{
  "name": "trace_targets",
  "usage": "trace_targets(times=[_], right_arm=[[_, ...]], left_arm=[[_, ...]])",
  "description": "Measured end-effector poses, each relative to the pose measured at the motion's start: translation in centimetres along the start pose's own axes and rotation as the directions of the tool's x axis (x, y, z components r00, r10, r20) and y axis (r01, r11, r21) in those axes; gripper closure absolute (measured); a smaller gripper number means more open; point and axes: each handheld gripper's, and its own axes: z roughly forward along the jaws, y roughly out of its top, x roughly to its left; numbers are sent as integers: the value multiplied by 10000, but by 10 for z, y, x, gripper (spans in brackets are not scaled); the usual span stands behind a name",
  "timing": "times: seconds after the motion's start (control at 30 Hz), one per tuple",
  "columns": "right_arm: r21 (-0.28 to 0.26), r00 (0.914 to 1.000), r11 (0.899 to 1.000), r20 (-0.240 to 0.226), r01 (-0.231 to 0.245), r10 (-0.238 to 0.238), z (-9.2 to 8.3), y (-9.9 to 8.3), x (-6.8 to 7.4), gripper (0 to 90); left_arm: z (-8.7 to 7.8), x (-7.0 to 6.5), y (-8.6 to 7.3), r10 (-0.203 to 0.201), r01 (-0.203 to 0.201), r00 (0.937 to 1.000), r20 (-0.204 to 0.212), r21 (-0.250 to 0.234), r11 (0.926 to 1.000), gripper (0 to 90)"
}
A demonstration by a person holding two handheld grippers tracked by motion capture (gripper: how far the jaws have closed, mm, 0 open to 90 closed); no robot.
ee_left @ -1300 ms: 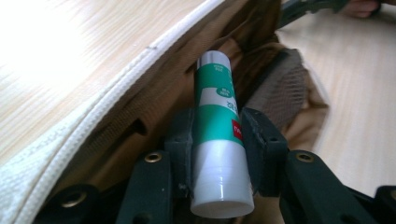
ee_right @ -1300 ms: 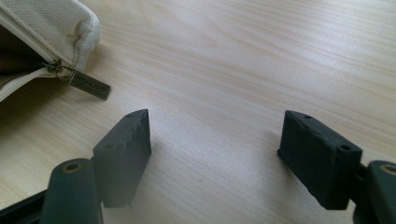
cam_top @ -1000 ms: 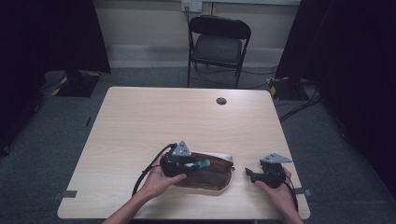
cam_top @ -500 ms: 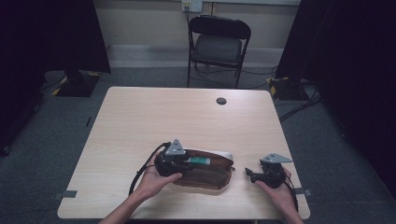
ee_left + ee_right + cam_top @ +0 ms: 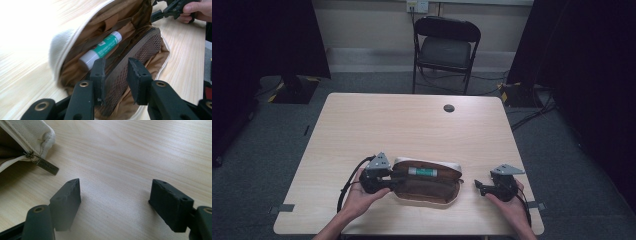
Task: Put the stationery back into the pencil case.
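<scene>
A brown pouch [image 5: 427, 189] with a white rim lies open near the table's front edge, a green and white tube [image 5: 422, 172] inside it. My left gripper [image 5: 394, 181] is at the pouch's left end. In the left gripper view its jaws [image 5: 116, 67] have just been closing and stand narrow, with the pouch's mesh side wall [image 5: 140, 50] between the pads; the tube [image 5: 101, 50] lies just beyond. My right gripper [image 5: 477, 186] rests right of the pouch, open over bare wood [image 5: 115, 192], next to the pouch's zipper pull [image 5: 47, 166].
The wooden table [image 5: 412, 125] has a small black round disc [image 5: 449, 108] near its far edge. A black folding chair [image 5: 446, 47] stands behind the table. Cables trail from both grippers toward the front edge.
My left gripper has moved left, from over the pouch's middle to its left end. The pouch's opening now shows wider with the tube uncovered. The right gripper has kept still.
</scene>
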Motion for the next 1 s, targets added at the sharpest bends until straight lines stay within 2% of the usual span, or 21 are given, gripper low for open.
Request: trace_targets(times=[0.1,0.2,0.23,0.27,0.37,0.4,0.47,0.5,0.57,0.6,0.63,0.67,0.7,0.73,0.77,0.8,0.87,0.9,0.93,0.97,1.0], right_arm=[[-2,10000,10000,-1,8,-8,0,0,0,240],[0,10000,10000,0,0,0,0,0,0,240],[0,10000,10000,-2,-1,1,0,0,0,240],[3,10000,10000,-2,-10,10,0,0,0,240],[2,10000,10000,-5,-11,11,0,0,0,240],[0,10000,10000,-1,0,0,0,0,0,240],[-1,10000,10000,-2,2,-2,0,0,0,239],[0,10000,10000,-2,-2,2,0,0,0,240],[2,10000,10000,-2,-3,3,0,0,0,240],[-3,10000,10000,-4,5,-5,0,0,0,240],[-3,10000,10000,-4,5,-5,0,0,0,240],[1,10000,10000,-2,-4,4,0,0,0,240],[-1,10000,10000,-3,0,0,0,0,0,240],[0,10000,10000,-2,-3,3,0,0,0,240],[0,10000,10000,-2,-3,3,0,0,0,240],[4,10000,10000,-4,-14,14,0,0,0,240],[3,10000,10000,-3,-11,11,0,0,0,239],[-3,10000,10000,-2,7,-7,0,0,0,240],[4,10000,10000,-5,-11,11,0,0,0,240],[4,10000,10000,-5,-11,11,0,0,0,240],[-3,10000,10000,0,9,-9,0,0,0,240]], left_arm=[[-7,3,-5,-197,195,9996,-200,-109,9998,658],[-14,6,-12,-239,238,9989,-408,-17,9997,643],[-17,7,-15,-404,402,9984,-406,-52,9992,643],[-24,10,-20,-468,466,9971,-603,-55,9989,624],[-31,13,-24,-600,592,9949,-812,-119,9982,595],[-34,16,-26,-656,647,9929,-993,-127,9978,527],[-41,21,-30,-828,817,9865,-1411,-135,9966,432],[-48,24,-34,-1011,1009,9814,-1630,-98,9949,395],[-52,27,-36,-1104,1091,9791,-1710,-167,9939,352],[-59,31,-41,-1165,1154,9729,-1998,-169,9932,329],[-59,31,-41,-1165,1154,9729,-1998,-169,9932,315],[-65,36,-46,-1215,1219,9660,-2284,-122,9925,303],[-68,39,-49,-1263,1286,9627,-2395,-62,9917,285],[-70,42,-52,-1330,1359,9600,-2464,-54,9907,276],[-70,42,-52,-1330,1359,9600,-2464,-54,9907,275],[-72,45,-55,-1431,1460,9565,-2544,-75,9893,271],[-79,54,-66,-1829,1886,9452,-2706,-52,9820,259],[-79,54,-66,-1829,1886,9452,-2706,-52,9820,249],[-83,61,-74,-1941,2022,9346,-2981,-35,9793,241],[-83,61,-74,-1941,2022,9346,-2981,-35,9793,241],[-84,64,-78,-2130,2209,9273,-3079,-96,9753,239]])
